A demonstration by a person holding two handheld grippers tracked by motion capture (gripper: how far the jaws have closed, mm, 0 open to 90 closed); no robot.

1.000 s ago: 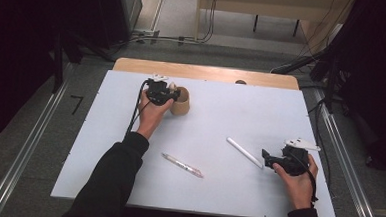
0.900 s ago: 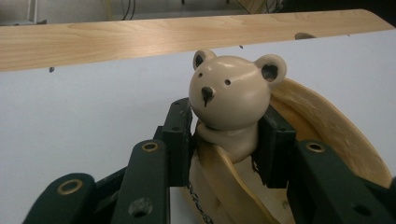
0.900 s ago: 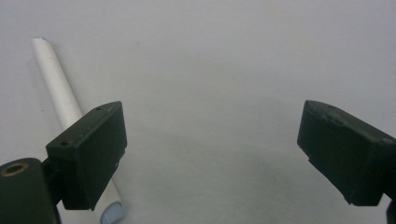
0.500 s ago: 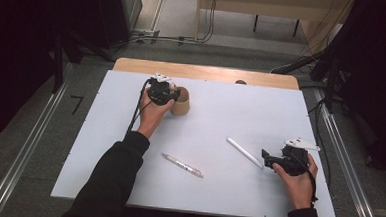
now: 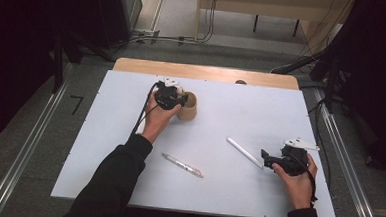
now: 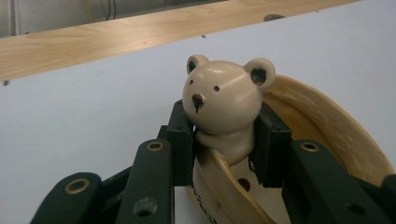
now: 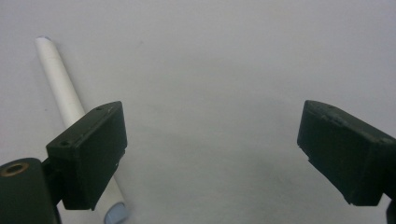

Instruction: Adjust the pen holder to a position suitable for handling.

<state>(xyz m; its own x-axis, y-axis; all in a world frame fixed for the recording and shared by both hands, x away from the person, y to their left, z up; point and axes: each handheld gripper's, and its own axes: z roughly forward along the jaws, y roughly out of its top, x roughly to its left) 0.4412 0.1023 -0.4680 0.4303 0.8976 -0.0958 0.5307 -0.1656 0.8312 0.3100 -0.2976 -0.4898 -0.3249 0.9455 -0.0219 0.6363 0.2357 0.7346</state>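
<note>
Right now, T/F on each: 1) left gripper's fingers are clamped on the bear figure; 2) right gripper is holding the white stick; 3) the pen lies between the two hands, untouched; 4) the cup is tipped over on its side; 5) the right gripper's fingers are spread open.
1) True: the left gripper has its fingers pressed on both sides of the bear figure on the cup.
2) False: the right gripper holds nothing; the white stick lies on the table beside one finger.
3) True: the pen lies apart from both hands.
4) False: the cup stands upright.
5) True: wide gap, bare table between them.
</note>
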